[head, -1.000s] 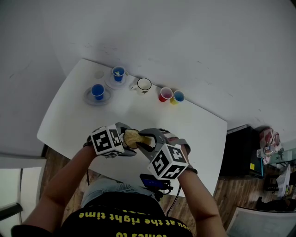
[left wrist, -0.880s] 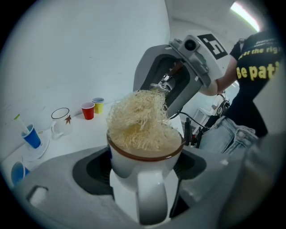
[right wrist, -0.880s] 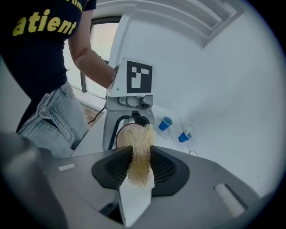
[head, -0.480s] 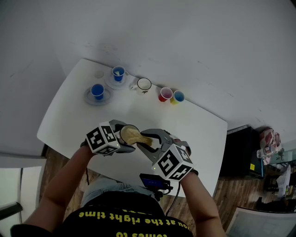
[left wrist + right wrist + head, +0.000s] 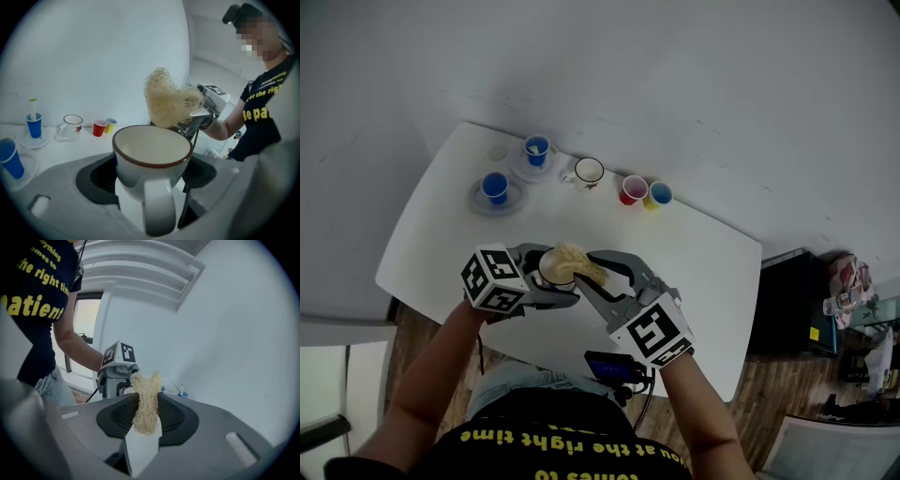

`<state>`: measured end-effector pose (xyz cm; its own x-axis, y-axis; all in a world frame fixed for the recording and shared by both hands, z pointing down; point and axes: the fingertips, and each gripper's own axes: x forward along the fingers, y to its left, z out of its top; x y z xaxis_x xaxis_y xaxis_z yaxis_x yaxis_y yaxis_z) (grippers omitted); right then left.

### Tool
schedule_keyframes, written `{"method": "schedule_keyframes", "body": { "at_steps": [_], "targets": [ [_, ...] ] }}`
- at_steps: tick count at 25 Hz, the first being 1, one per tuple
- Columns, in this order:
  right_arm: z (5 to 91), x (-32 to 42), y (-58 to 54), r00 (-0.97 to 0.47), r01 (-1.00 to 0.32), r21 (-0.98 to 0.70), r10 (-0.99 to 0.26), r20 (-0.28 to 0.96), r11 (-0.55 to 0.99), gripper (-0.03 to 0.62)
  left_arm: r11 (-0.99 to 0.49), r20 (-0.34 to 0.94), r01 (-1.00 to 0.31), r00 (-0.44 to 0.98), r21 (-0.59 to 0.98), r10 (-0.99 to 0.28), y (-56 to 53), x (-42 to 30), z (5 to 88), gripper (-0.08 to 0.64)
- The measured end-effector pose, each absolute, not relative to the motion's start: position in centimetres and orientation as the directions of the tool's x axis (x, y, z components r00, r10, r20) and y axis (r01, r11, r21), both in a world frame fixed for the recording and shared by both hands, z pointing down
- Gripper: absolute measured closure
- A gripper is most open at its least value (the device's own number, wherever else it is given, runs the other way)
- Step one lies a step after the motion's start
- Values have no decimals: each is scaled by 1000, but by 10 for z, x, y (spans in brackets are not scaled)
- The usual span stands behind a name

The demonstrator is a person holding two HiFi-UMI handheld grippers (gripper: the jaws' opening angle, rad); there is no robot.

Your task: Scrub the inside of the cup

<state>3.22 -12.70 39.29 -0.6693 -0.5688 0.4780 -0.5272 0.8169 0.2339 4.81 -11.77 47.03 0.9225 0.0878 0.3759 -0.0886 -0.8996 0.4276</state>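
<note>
Our left claw (image 5: 548, 281) grips the cup (image 5: 152, 150) mouth-up, so the right claw (image 5: 145, 418), clenched on the scrubber (image 5: 166, 101), can reach inside.

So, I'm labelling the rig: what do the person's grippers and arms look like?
Both the left gripper and right gripper are grey with dark ribbed jaw pads, each bearing a white cube of black square markers. A black cable trails from the right one. The person wears a black short-sleeved T-shirt with yellow lettering.
</note>
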Motion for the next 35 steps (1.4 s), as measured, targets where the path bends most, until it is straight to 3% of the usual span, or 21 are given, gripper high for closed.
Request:
{"method": "schedule_keyframes", "body": {
  "at_steps": [7,19,35],
  "targets": [
    [372,32,-133,-714,-598,147,-607,349,788,466,-879,247,-65,967,472,61,-122,46,452,152],
    [352,3,-107,-792,-488,184,-522,317,853,466,-825,107,-43,994,564,22,-132,43,434,152],
    [333,29,-132,-760,-590,179,-616,206,787,468,-772,-105,134,991,622,87,-116,39,405,152]
  ]
}}
